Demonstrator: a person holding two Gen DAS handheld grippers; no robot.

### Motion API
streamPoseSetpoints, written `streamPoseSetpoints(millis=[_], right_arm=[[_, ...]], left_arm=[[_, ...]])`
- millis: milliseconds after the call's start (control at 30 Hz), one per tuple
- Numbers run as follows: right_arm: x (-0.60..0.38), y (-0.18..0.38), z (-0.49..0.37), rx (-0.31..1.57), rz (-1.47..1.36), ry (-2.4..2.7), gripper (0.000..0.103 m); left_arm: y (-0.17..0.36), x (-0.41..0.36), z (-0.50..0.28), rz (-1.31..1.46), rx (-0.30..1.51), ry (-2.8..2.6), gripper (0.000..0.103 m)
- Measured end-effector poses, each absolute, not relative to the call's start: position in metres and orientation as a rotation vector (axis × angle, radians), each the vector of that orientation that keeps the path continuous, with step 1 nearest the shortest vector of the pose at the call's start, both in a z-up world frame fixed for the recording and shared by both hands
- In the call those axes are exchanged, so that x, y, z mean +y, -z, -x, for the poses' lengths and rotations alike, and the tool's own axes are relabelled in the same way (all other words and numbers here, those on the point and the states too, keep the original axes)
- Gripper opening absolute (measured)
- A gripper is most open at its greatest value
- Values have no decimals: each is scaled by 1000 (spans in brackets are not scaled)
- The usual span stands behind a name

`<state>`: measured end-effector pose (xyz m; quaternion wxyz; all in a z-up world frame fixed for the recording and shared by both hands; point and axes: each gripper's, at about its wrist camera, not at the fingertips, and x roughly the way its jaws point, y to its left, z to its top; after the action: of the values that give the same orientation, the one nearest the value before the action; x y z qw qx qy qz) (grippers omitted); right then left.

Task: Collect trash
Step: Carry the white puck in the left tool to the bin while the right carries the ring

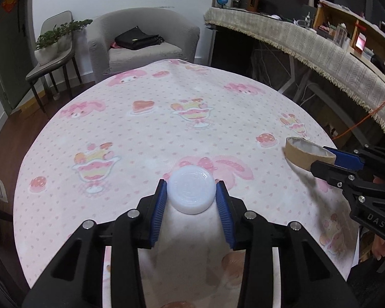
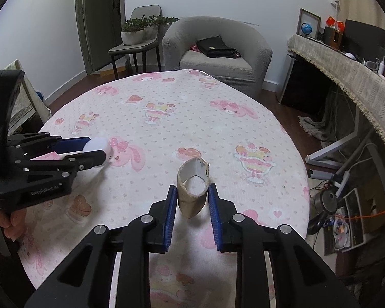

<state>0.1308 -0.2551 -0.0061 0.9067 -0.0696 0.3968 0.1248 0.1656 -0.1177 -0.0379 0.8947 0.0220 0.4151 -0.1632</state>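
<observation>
My left gripper is shut on a round white plastic lid, held between the blue pads above the pink cartoon tablecloth. My right gripper is shut on a squashed brown cardboard tape core, held just above the cloth. In the left wrist view the right gripper holds the tape core at the table's right side. In the right wrist view the left gripper holds the white lid at the left.
A grey armchair with a black bag stands behind the table. A chair with potted plants is beside it. A long cloth-covered desk with clutter runs along the right. Cables and gear lie on the floor.
</observation>
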Motion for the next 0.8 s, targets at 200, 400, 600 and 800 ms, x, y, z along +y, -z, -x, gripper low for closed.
streamPoseSetpoints(millis=[200, 400, 600, 800], right_arm=[[-241, -1, -129, 794, 154, -266, 24], [-215, -8, -129, 783, 164, -301, 24], [-185, -11, -127, 775, 176, -341, 24], [-155, -17, -126, 765, 185, -381, 24]], left_arm=[[35, -96, -157, -33, 855, 320, 42], [24, -70, -147, -9, 824, 294, 42], [16, -38, -136, 8, 811, 254, 42], [9, -6, -127, 26, 799, 210, 42]])
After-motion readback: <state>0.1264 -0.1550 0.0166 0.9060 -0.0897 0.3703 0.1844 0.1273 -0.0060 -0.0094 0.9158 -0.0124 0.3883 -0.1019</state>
